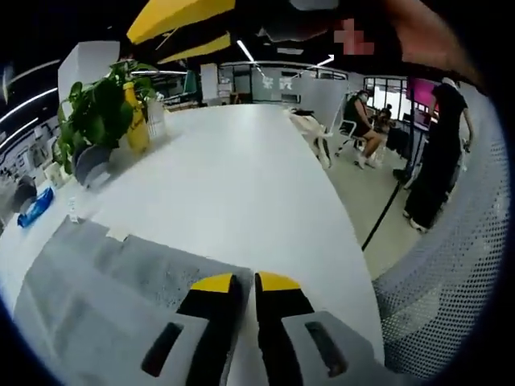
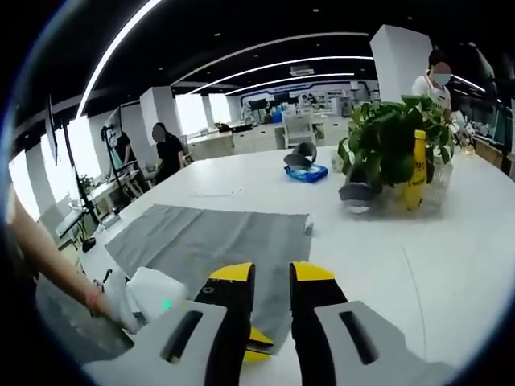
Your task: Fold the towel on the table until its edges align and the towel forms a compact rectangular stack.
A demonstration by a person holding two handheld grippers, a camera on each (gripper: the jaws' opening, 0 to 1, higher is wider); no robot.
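Plainly, no writing is readable; both grippers (image 1: 245, 283) (image 2: 272, 273) hover slightly parted, empty, over the grey towel (image 2: 217, 241); a blue packet (image 2: 306, 172) lies beyond.

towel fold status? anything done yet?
Done: nothing visible; the grey towel lies spread flat on the white table, no fold in sight.
In hand: the left gripper sits at the towel's near edge, jaws almost closed; whether it pinches cloth is unclear. The right gripper hangs above the towel.
Left: every fold, edge alignment.

Grey tongs (image 1: 245, 283) with black jaws, yellow tips and dark slots.
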